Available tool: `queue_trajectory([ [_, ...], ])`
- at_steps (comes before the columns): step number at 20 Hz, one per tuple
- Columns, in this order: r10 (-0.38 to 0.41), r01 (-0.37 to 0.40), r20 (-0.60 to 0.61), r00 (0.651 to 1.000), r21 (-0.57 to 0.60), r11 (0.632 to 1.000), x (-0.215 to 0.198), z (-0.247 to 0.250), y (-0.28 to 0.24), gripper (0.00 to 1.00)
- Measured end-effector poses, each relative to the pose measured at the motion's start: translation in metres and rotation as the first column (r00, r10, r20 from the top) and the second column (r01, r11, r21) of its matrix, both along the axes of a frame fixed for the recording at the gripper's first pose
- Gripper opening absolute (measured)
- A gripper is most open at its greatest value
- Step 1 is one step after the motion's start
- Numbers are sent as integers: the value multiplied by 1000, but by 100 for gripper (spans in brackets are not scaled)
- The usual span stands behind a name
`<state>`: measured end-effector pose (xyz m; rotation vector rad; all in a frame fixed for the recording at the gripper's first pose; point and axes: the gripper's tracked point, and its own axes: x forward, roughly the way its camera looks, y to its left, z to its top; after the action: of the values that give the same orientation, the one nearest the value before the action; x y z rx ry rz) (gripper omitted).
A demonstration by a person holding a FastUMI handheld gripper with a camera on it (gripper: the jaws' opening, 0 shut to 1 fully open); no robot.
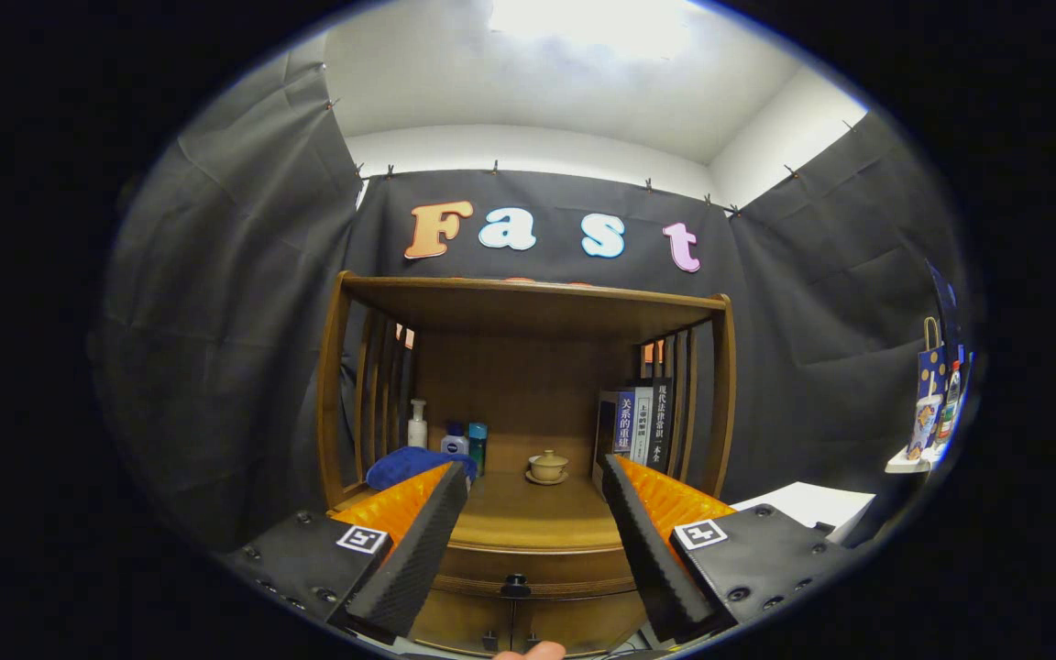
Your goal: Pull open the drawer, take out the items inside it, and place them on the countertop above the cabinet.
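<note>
drawer (528, 612) front cut off below, contents hidden

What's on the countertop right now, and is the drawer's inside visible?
On the countertop: blue cloth, pump bottle, two small bottles, lidded teacup, books. The drawer is closed, contents hidden. Gripper jaws open.

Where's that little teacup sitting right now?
In the gripper view the teacup sits on its saucer on the cabinet's countertop, beyond the open gripper, with the bottles to its left and the books to its right.
</note>
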<state>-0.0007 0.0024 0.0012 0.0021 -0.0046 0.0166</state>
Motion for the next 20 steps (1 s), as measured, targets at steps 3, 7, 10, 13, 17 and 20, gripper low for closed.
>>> queue_trajectory([
  [3, 0, 0, 3, 1000, 0, 1000, -2, 0, 0, 97],
  [7, 3, -3, 5, 1000, -2, 1000, -2, 0, 1, 98],
  [10, 7, -7, 10, 1000, -2, 1000, -3, 1, 2, 98],
  [13, 18, -18, 12, 1000, -1, 1000, 0, -1, 4, 98],
  [17, 33, -32, 25, 999, -9, 999, 8, -16, 6, 97],
  [20, 39, -39, 17, 999, -11, 999, 20, -34, 5, 97],
])
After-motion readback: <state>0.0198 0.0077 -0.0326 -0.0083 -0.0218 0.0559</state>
